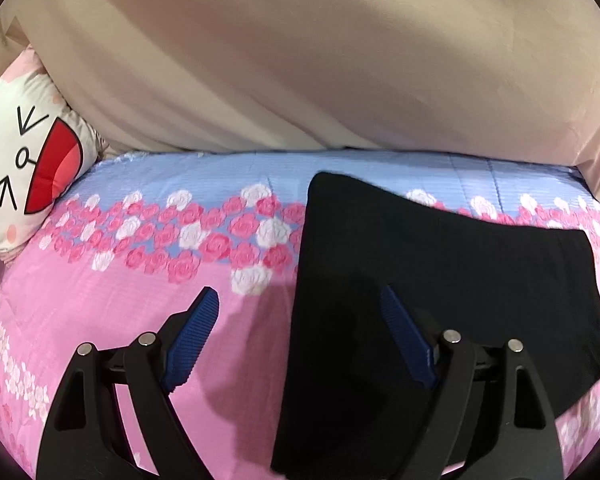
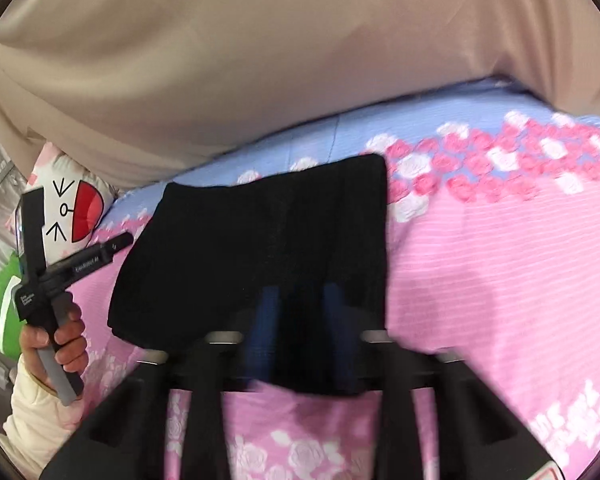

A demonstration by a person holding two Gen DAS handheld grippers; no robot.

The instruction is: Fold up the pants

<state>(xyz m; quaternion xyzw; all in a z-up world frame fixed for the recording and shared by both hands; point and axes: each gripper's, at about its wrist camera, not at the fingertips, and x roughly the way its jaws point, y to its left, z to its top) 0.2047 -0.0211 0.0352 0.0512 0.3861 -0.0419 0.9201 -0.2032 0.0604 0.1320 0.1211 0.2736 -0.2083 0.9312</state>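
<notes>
Folded black fabric pants (image 1: 440, 280) lie flat on bed, on pink-and-blue rose-print bedspread (image 1: 120, 300). Your left gripper (image 1: 300, 312): blue ribbed fingers (image 1: 192, 340) spread wide, holding nothing; pants' left edge runs between them, right finger over black cloth, left finger over bare bedspread. Your right gripper (image 2: 300, 312): fingers blurred, parted over pants' near edge, pads not pressing cloth. Beyond fingers, beige curtain (image 1: 300, 60). Far left of fingers, white cartoon-face pillow (image 1: 24, 160). Your left hand (image 2: 60, 340) grips handle.
</notes>
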